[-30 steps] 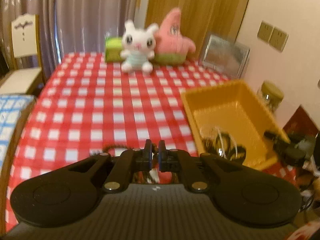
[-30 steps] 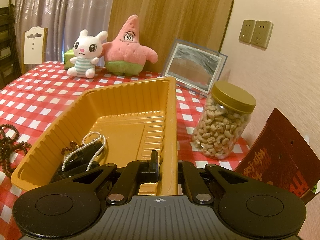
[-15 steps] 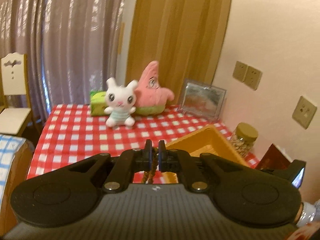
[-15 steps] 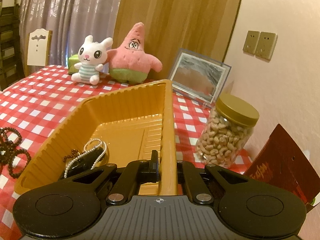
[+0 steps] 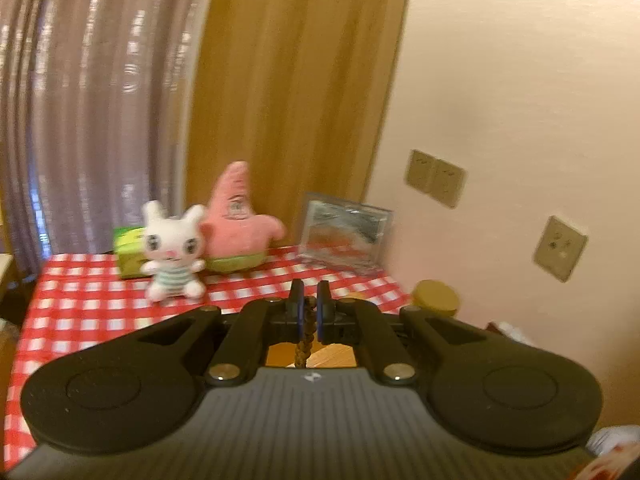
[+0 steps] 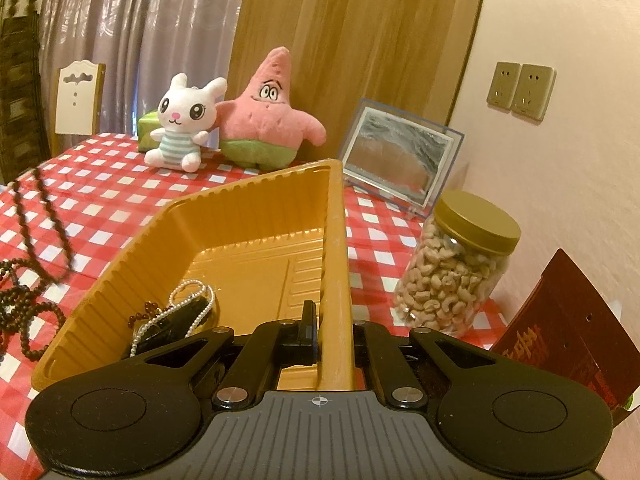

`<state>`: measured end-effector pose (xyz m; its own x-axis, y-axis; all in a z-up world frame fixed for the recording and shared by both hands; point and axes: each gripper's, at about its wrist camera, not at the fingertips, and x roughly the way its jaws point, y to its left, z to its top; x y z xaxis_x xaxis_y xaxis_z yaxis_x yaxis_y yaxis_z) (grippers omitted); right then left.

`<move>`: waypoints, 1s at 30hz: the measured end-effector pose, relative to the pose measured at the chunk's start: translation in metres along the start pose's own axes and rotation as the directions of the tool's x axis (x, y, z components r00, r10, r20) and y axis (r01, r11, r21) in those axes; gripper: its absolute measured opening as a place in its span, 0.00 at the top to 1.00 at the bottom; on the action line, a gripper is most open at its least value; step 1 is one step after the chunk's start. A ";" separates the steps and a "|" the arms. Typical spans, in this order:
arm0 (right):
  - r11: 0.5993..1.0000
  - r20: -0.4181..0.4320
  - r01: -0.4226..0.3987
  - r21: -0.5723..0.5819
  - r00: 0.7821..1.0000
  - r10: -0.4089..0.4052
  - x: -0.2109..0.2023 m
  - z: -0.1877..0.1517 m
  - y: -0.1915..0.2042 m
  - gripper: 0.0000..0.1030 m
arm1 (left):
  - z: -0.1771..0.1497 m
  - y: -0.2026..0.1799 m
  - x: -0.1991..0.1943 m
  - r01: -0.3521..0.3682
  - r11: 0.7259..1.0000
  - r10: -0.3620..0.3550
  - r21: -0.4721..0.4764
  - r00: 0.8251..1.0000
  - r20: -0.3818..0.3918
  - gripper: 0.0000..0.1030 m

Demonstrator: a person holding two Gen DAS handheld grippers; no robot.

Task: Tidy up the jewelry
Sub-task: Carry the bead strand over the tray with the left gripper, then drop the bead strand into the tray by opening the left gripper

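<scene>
On the left wrist view, the left gripper (image 5: 309, 305) sits well above the checked table (image 5: 100, 312), its jaws pinched tight on a brown bead strand (image 5: 304, 340) that hangs straight down between them. A slice of the yellow tray (image 5: 332, 356) peeks through the gap right below. At the far end of the table sit a white bunny (image 5: 173, 254) and a pink star plush (image 5: 236, 224) side by side, a green box (image 5: 128, 250) behind the bunny, and a picture frame (image 5: 344, 240) leaning by the wall; a gold jar lid (image 5: 436, 298) shows to the right, and the picture is a bit blurred. Over to the right wrist view: the right gripper (image 6: 332, 328) is clamped on the tray's near right wall (image 6: 336, 280), one finger inside and the other hidden behind the wall. Inside the tray, near left corner, lie a pearl string (image 6: 176, 312) and dark pieces (image 6: 172, 326), tangled together. Left of the tray, the bead strand (image 6: 28, 280) rises from a loose heap on the cloth, up and out at the top left corner. To the right stands a cashew jar (image 6: 456, 276), a dark red card (image 6: 568, 328) beside it. A chair (image 6: 76, 100) stands beyond the table by the curtain (image 6: 140, 32).
</scene>
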<state>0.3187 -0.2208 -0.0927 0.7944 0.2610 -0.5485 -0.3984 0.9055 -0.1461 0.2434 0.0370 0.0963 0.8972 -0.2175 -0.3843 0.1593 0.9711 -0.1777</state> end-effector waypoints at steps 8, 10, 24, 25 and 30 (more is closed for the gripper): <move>1.000 -0.003 -0.001 0.011 1.000 0.001 -0.001 0.000 0.000 0.96 | 0.006 -0.033 0.038 0.124 0.992 -0.124 0.015 0.992 -0.014 0.96; 1.000 -0.004 -0.001 0.014 1.000 0.001 -0.001 0.000 0.000 0.96 | 0.005 -0.039 0.046 0.143 0.990 -0.142 0.011 0.990 -0.024 0.96; 1.000 -0.006 0.000 0.026 1.000 0.001 -0.002 -0.001 -0.001 0.96 | -0.041 -0.039 0.113 0.165 0.983 -0.180 -0.083 0.957 -0.227 0.96; 1.000 -0.006 0.000 0.026 1.000 0.000 -0.002 -0.001 -0.001 0.96 | -0.046 -0.038 0.117 0.161 0.983 -0.178 -0.087 0.954 -0.240 0.96; 0.999 -0.014 -0.001 0.036 1.000 0.001 -0.001 -0.002 -0.003 0.96 | -0.068 -0.031 0.128 0.124 0.987 -0.150 -0.102 0.941 -0.304 0.91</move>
<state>0.3181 -0.2246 -0.0931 0.7874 0.2576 -0.5601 -0.3825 0.9166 -0.1162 0.3255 -0.0276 -0.0089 0.6948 -0.3802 -0.6105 0.2267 0.9213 -0.3158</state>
